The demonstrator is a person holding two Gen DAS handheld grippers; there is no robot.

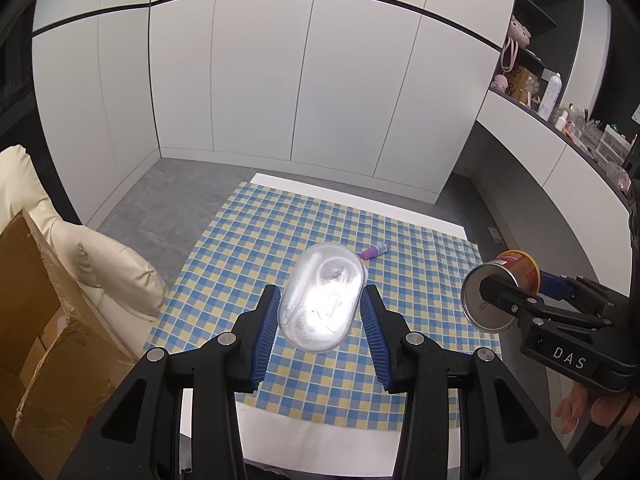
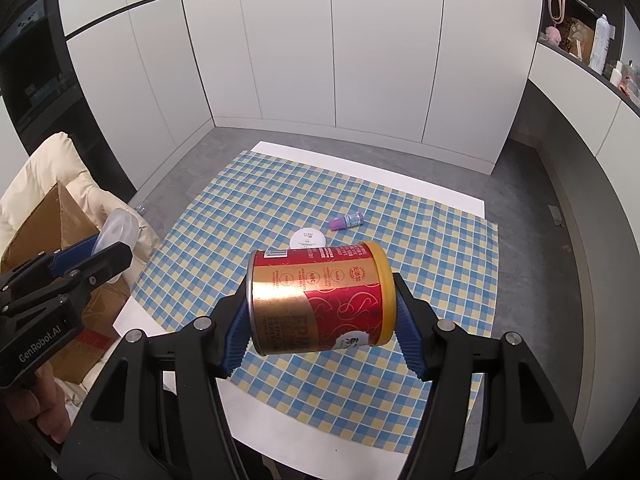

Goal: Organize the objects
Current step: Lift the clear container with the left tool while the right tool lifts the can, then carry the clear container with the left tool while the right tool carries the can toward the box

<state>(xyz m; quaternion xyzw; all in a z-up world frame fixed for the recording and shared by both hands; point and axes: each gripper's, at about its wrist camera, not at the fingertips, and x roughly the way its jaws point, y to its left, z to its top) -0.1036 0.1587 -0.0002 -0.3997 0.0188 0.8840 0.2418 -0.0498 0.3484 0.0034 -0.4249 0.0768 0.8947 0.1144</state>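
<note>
Only my right camera showed the round white lid (image 2: 307,237) on the checked cloth (image 2: 420,248), near the purple bottle (image 2: 347,221). My left gripper (image 1: 320,312) pinched a clear container (image 1: 323,296) above the cloth, and my right gripper (image 2: 320,316), tipped down, squeezed a red can (image 2: 320,296) by its ends.

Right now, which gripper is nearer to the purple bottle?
Cannot tell. The left gripper, holding a clear container, and the right gripper, holding a can, both hang short of the purple bottle.

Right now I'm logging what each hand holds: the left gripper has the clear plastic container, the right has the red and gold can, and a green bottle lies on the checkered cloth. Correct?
One slip: the small bottle on the checkered cloth is purple, not green, as the right wrist view shows. The rest stands: the left gripper holds the clear plastic container, and the right gripper holds the red and gold can.
</note>
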